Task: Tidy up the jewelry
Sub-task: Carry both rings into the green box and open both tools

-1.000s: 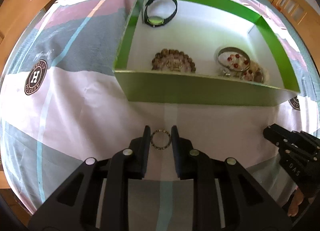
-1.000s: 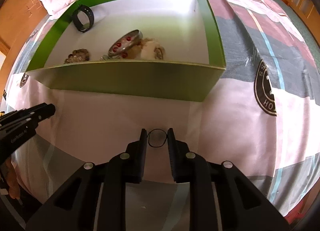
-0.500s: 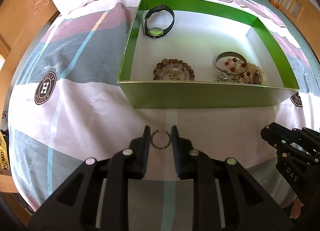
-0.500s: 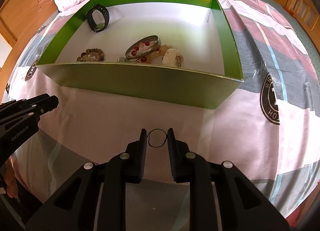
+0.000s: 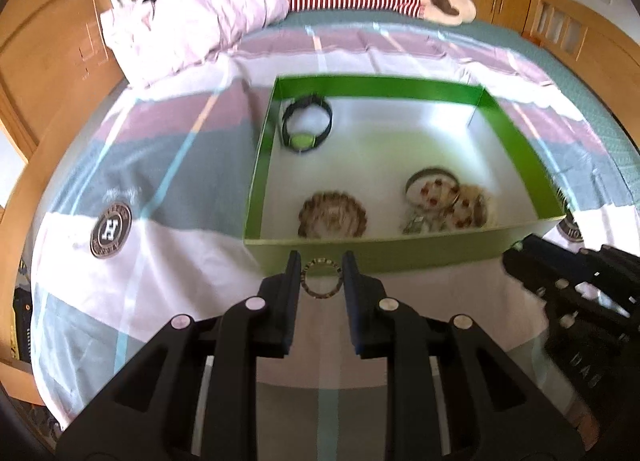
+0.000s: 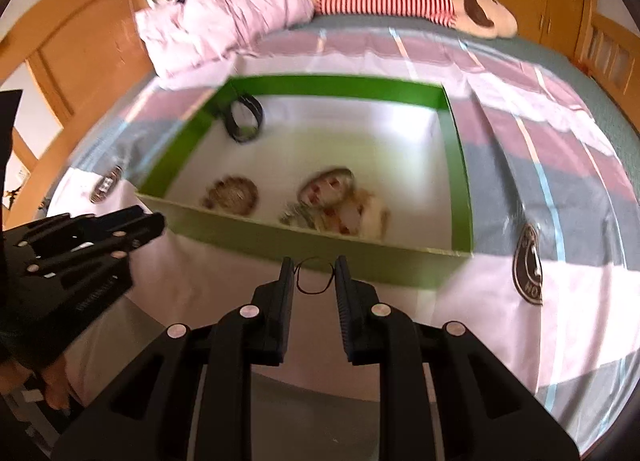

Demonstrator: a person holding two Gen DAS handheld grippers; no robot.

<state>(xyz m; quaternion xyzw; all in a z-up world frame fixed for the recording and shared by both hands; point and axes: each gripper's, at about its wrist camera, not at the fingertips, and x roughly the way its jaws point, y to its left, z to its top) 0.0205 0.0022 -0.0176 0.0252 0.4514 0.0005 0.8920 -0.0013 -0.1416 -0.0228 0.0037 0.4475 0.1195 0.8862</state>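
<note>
left tongs (image 5: 321, 277): clamped on beaded ring bracelet (image 5: 321, 276), raised to clear the wall ahead
right tongs (image 6: 314, 276): clamped on thin black cord loop (image 6: 314, 276) (same reason)
green cardboard box (image 5: 400, 251): just ahead, drop target I reckon

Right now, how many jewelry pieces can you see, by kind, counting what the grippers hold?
Watch: 1, in the green box
Brown bead bracelet: 1
Silver bangle: 1
Blurred pale pile: count unclear
Beaded ring in left gripper: 1
Thin black loop in right gripper: 1
Total: at least 5
</note>
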